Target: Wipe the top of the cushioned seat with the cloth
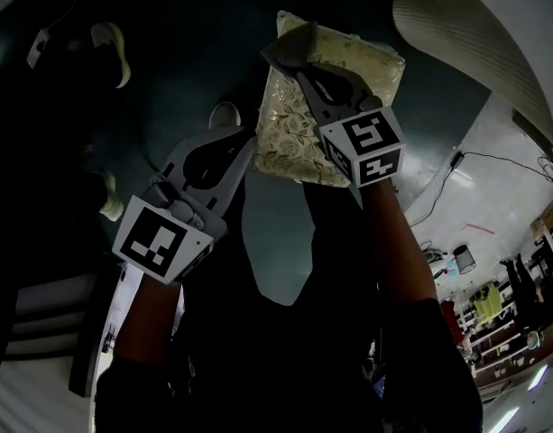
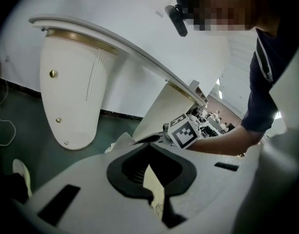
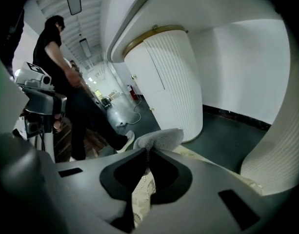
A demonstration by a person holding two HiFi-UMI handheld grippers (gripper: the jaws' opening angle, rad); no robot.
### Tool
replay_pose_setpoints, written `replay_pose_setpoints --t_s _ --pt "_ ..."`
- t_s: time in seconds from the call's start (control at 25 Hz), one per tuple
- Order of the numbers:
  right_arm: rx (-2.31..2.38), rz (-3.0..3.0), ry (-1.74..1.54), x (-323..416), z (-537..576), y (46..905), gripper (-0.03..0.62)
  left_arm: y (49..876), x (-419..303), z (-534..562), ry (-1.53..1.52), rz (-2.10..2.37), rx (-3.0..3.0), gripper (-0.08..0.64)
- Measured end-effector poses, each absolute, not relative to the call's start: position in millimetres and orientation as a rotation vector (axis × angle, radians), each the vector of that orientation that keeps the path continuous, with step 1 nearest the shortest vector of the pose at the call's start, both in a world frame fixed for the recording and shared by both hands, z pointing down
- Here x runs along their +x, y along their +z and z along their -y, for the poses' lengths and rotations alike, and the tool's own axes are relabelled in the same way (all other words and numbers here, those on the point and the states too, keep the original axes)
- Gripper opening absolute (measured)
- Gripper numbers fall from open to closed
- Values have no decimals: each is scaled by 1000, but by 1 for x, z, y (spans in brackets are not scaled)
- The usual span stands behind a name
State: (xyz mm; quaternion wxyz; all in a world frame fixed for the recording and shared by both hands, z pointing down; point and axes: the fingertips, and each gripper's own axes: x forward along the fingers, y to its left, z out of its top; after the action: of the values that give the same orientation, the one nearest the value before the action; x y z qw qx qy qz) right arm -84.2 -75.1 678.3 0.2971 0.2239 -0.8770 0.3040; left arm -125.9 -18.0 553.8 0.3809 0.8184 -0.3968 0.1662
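Both grippers hold a beige, leaf-patterned cushion (image 1: 326,97) up in front of the head camera. My left gripper (image 1: 247,148) is shut on the cushion's left edge, and a cream strip of its fabric (image 2: 154,190) runs between the jaws. My right gripper (image 1: 292,54) is shut on the cushion's top edge, where a grey mesh cloth (image 3: 159,138) bunches at the jaw tips. Patterned cushion fabric (image 3: 141,200) shows between those jaws. The left gripper view catches the right gripper's marker cube (image 2: 182,132). The seat's top is hidden.
White ribbed curved furniture (image 1: 452,21) rises at the right, with a ribbed panel (image 2: 73,96) and a column (image 3: 169,77). The floor (image 1: 186,34) is dark green. A cable (image 1: 493,162) trails right. Shoes (image 1: 112,48) lie left. A person (image 3: 54,52) stands nearby.
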Motion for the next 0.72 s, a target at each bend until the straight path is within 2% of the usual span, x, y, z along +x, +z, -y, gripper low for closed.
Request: replay_pose_setpoints --t_s 0.36,0.72 --pt "556 2269 819 -97 74 714 40 565 -136 9 418 1022 2054 8" --pt "602 2244 837 -72 78 720 38 569 -114 7 456 962 2053 8"
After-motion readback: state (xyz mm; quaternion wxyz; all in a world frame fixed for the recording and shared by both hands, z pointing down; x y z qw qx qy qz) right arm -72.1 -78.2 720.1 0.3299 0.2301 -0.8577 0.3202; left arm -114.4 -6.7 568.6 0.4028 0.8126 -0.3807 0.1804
